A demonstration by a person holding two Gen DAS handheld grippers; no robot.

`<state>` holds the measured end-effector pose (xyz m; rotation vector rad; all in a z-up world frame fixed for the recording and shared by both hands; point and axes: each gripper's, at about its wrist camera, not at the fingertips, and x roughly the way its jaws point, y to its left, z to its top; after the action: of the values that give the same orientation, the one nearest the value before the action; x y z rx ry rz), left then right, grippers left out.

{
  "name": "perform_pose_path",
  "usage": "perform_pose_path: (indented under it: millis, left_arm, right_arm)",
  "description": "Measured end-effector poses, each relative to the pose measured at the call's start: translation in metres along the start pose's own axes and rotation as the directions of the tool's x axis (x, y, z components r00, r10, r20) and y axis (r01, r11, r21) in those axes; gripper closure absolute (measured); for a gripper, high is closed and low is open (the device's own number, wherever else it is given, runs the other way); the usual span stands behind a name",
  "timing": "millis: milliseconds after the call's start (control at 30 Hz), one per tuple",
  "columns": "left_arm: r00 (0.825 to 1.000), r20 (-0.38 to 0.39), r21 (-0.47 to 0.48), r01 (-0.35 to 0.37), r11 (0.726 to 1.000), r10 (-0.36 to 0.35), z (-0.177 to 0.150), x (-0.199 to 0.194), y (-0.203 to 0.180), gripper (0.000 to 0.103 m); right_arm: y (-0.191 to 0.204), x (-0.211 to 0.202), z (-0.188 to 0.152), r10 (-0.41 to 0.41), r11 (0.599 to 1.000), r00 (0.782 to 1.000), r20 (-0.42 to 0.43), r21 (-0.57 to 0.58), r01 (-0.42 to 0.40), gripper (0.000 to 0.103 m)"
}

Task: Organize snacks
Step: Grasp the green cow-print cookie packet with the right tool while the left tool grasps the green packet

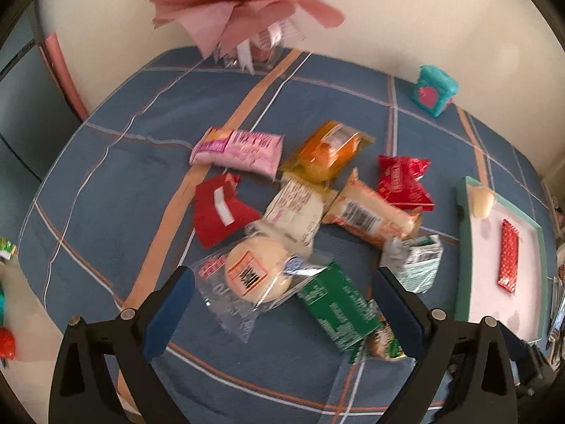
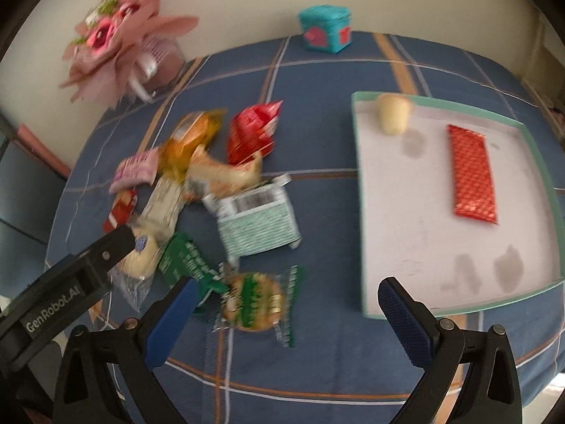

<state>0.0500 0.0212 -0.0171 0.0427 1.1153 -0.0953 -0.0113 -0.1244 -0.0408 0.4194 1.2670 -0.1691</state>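
- Snacks lie in a loose heap on the bench (image 1: 106,162), which wears a blue plaid cloth.
- Left hand-held gripper (image 1: 282,312): jaws wide apart, gripping nothing; between its blue pads lie a clear-wrapped bun (image 1: 257,274) and a green packet (image 1: 337,312).
- Right hand-held gripper (image 2: 286,318): jaws wide apart, empty; a round green-wrapped snack (image 2: 256,302) lies on the cloth between the pads.
- Tray (image 2: 356,190) with a teal rim sits to the right of the heap, well apart from it; inside lie a red bar (image 2: 471,171) and, near the far corner, a small cream cup (image 2: 392,113).
- In the heap: pink packet (image 1: 238,148), orange packet (image 1: 328,152), two red packets (image 1: 402,182) (image 1: 220,210), a white one (image 1: 296,212) under the orange, a barcoded packet (image 1: 370,213), and a pale green-and-white packet (image 2: 254,224) nearest the tray.
- Teal box (image 2: 325,28) stands at the far edge by the wall.
- Pink bouquet (image 2: 116,46) stands at the far left corner.
- Both views are blurred; package print cannot be read.
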Motion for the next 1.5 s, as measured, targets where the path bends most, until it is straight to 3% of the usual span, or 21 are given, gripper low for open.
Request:
perform_pose_path:
  millis: [100, 333, 467, 667, 933, 1200, 1300, 1500]
  left_arm:
    - [0.998, -0.055, -0.041, 0.016, 0.999, -0.018, -0.001, 0.01, 0.007, 0.003]
    - [0.984, -0.154, -0.101, 0.075, 0.992, -0.09, -0.005, 0.034, 0.006, 0.005]
    - [0.974, -0.196, -0.095, 0.094, 0.991, -0.111, -0.009, 0.044, -0.005, 0.013]
    - [0.974, -0.209, -0.078, 0.077, 0.994, -0.091, -0.009, 0.045, -0.018, 0.015]
    - [0.97, -0.201, -0.079, 0.123, 0.989, -0.136, -0.008, 0.036, -0.027, 0.02]
    - [0.953, -0.244, -0.105, 0.16, 0.981, -0.182, -0.015, 0.041, -0.032, 0.023]
    - [0.944, -0.275, -0.131, 0.153, 0.979, -0.185, -0.017, 0.053, -0.031, 0.035]
    - [0.948, -0.28, -0.131, 0.117, 0.984, -0.15, -0.015, 0.068, -0.04, 0.036]
  right_arm:
    - [0.014, 0.011, -0.002, -0.01, 0.999, 0.999, -0.034, -0.032, 0.009, 0.001]
    - [0.026, 0.036, -0.009, -0.05, 0.997, 0.993, -0.108, -0.071, 0.042, 0.015]
    - [0.028, 0.047, -0.011, -0.079, 0.994, 0.988, -0.134, -0.091, 0.068, 0.019]
    - [0.027, 0.058, -0.011, -0.062, 0.996, 0.984, -0.167, -0.081, 0.049, 0.026]
    - [0.02, 0.056, -0.009, -0.096, 0.992, 0.981, -0.171, -0.095, 0.08, 0.04]
    - [-0.003, 0.046, 0.0, -0.101, 0.993, 0.978, -0.185, -0.075, 0.088, 0.041]
    - [-0.007, 0.043, 0.0, -0.108, 0.992, 0.976, -0.188, -0.083, 0.094, 0.041]
    - [-0.012, 0.039, 0.001, -0.109, 0.992, 0.975, -0.193, -0.084, 0.094, 0.041]
